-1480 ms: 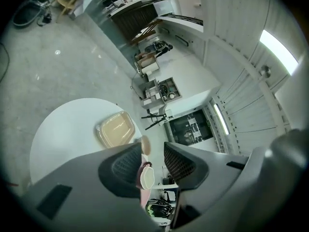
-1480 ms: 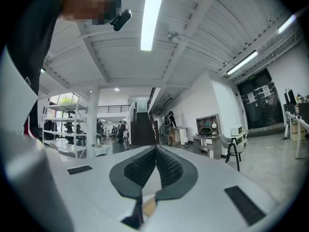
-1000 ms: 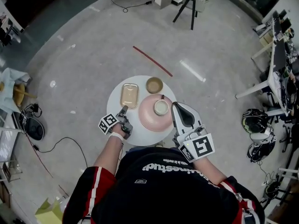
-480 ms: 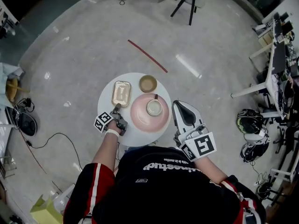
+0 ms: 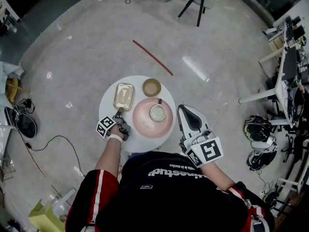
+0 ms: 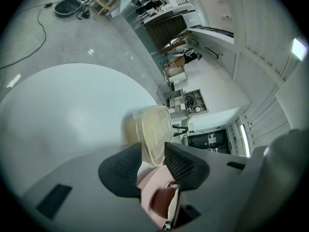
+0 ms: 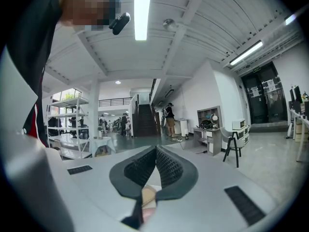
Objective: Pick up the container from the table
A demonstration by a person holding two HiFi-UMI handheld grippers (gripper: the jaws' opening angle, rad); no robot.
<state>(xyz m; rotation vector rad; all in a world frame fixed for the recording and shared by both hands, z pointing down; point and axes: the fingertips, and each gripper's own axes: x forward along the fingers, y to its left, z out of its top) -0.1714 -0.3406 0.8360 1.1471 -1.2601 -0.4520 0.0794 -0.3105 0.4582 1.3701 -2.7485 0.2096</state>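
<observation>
Jaws of left gripper (image 5: 119, 111) spread before container (image 5: 123, 96) — right gripper (image 5: 181, 108) pressed together; shirt print (image 5: 169, 173) unreadable.

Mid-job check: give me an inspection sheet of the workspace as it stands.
Surface: round white table.
Job's things: lidded rectangular container, flat on the table.
Clutter: pink plate carrying a cup; small bowl beside the container.
Grippers: left gripper jaws apart, aimed at the container's near end; right gripper jaws together, empty, beside the table.
Cables: black cable on the floor at left.
Surroundings: red strip on the floor; desks at right.
</observation>
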